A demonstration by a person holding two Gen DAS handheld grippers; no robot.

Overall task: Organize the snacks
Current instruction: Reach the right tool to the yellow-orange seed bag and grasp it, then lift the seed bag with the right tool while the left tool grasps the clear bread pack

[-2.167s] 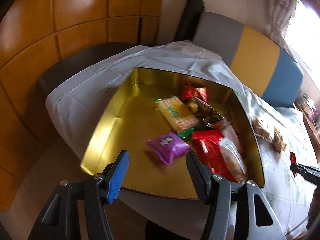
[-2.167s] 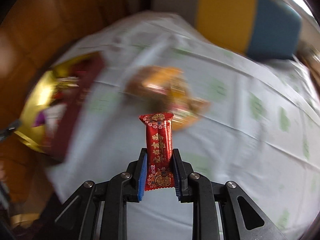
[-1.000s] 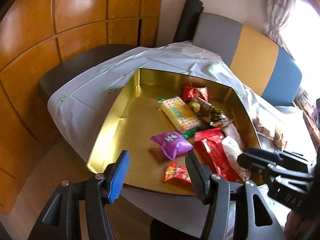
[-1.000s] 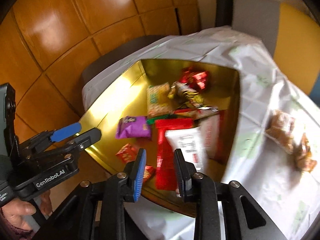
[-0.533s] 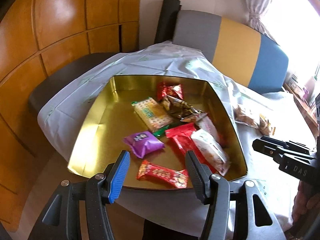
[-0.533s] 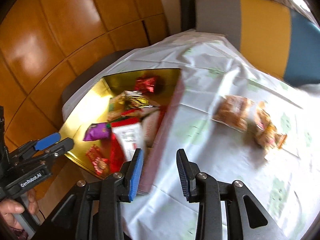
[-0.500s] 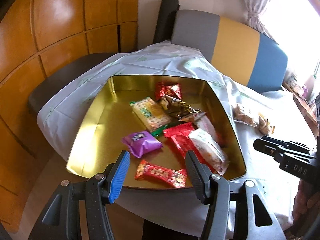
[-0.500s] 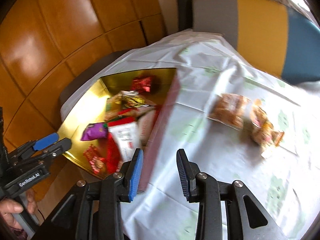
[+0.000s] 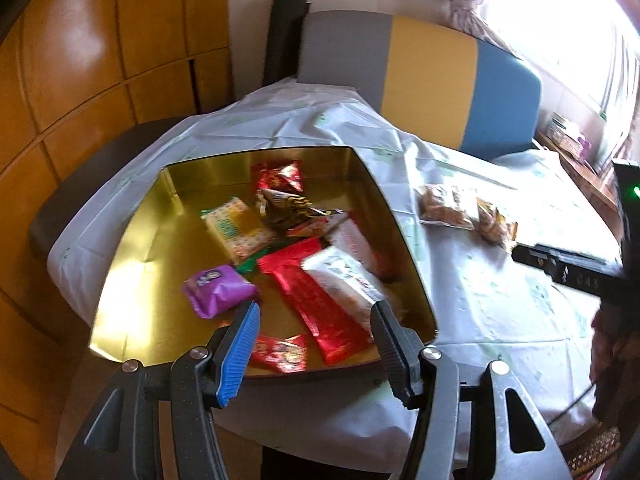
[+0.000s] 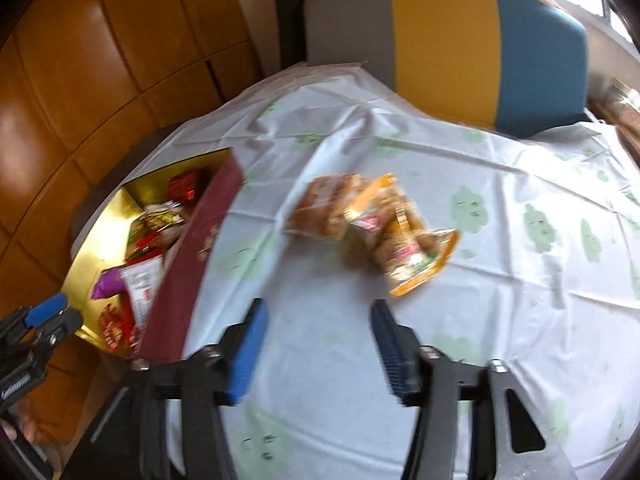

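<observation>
- Holding my left tool (image 9: 314,344) spread and empty over the near edge of the gold tin (image 9: 132,240).
- My right tool (image 10: 316,350) has just been opening; nothing sits between its jaws above the worktop (image 10: 500,280).
- Snacks lie in the tin: a small red packet (image 9: 280,354) nearest, then a purple pouch (image 9: 216,290).
- Farther off, two brown snack bags (image 10: 372,228) lie on the cloth.

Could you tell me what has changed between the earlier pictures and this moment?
The right tool let go of the red candy, which now lies at the tin's near edge. It has swung away toward the two packets on the cloth, and its jaws have just been opening, with nothing between them. The left tool stays open and empty over the tin.
</observation>
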